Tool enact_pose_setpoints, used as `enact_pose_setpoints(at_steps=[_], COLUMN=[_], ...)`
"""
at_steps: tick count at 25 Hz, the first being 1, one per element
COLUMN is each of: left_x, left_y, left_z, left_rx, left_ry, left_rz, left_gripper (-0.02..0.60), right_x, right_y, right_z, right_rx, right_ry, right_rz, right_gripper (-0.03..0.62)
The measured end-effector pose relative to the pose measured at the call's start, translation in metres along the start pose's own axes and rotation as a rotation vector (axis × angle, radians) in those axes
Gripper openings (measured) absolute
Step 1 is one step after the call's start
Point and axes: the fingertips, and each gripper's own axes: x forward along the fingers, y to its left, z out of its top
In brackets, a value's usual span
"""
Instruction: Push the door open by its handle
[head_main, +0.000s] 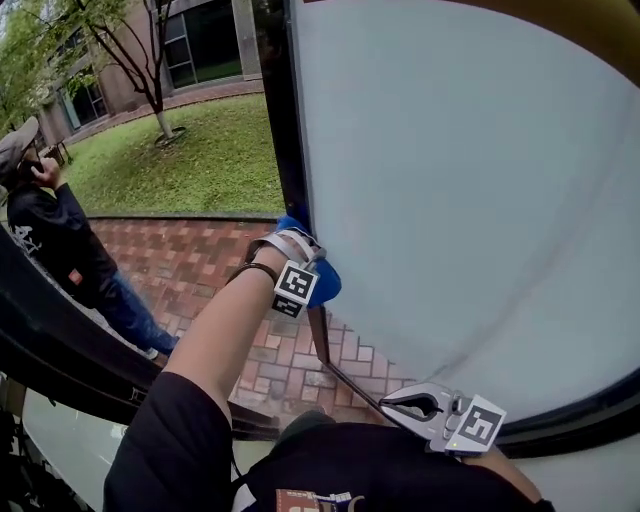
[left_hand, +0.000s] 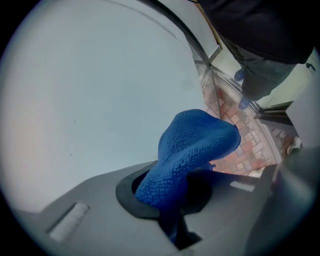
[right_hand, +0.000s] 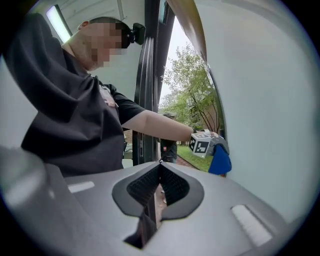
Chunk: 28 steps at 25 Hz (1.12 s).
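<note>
L gripper (head_main: 303, 240) outstretched at door (head_main: 450, 200)

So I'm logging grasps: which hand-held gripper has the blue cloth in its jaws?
The left hand-held gripper: it is shut on the blue cloth, while the right hand-held gripper is shut on nothing.

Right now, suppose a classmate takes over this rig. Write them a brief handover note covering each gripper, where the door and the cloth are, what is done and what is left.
Left gripper: shut on the blue cloth, up at the free edge of the frosted door.
Right gripper: shut, empty, low by the body, off the door.
Done: the door stands open; brick paving and lawn show past its edge.
Left: no handle is clearly in view. Find it and push there if the door must go wider. Mind the person outside.
</note>
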Motion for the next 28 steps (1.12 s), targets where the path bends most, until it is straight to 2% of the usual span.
enact_pose_setpoints(at_steps=[4,8,10,15,17,23,28], left_x=[0.071,0.083,0.092,0.143,0.156,0.193,0.227], left_y=[0.059,0.08,0.092,0.137,0.159,0.203,0.211], left_z=[0.016,0.011,0.016,0.055,0.065,0.094,0.102], left_rx=[0.025,0.017,0.038,0.119,0.141,0.182,0.224], left_ry=[-0.077,-0.198,-0.245,-0.336,-0.368,-0.47,-0.522], left_rz=[0.011,0.028,0.029,0.02,0.051,0.15,0.202], left_gripper=[0.025,0.025,0.025,0.025,0.025,0.032,0.032], right_x=[-0.024,0.023,0.046,0.066,0.067,0.048,0.04], right_y=[-0.091,-0.141,-0.172,-0.256,-0.285,-0.346,-0.385], right_z=[-0.011,-0.018,-0.022,-0.03,-0.033,-0.059,-0.09], right_rx=[0.005,-0.028,-0.054,-0.005,0.016,0.088,0.105], right_ry=[-0.012,-0.007,0.0,-0.015,-0.006,0.033,0.035], right_rz=[-0.045,-0.12,-0.153,-0.214,-0.246,-0.349,-0.425], right_gripper=[0.0,0.0,0.0,0.0,0.0,0.0,0.0])
